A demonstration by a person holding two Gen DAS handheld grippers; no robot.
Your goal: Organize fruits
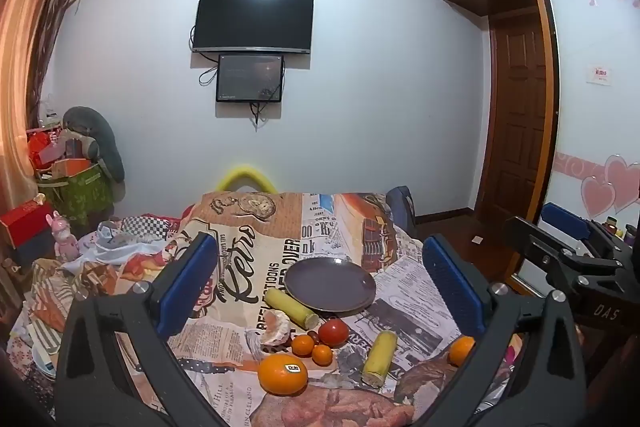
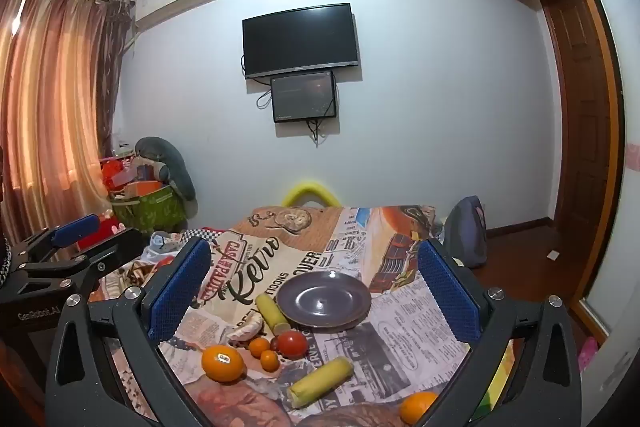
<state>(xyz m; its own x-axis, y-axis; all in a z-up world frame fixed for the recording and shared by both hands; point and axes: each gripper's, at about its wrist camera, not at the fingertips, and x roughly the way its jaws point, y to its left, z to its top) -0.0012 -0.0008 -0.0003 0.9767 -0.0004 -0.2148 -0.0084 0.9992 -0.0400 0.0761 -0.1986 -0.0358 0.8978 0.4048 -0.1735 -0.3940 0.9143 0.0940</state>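
Both grippers hover above the near edge of the table, jaws spread wide and empty. From left to right in the left wrist view: the stickered orange [image 1: 282, 373] lies directly ahead of and below the left gripper [image 1: 318, 281], between its fingers; the tomato [image 1: 333, 331] sits behind it; a corn piece [image 1: 379, 352] points its long axis away toward the empty plate [image 1: 330, 284]. A second orange [image 2: 418, 407] lies at the right, nearest the right gripper [image 2: 314, 285]. Judgement: the left gripper is nearer to the stickered orange.
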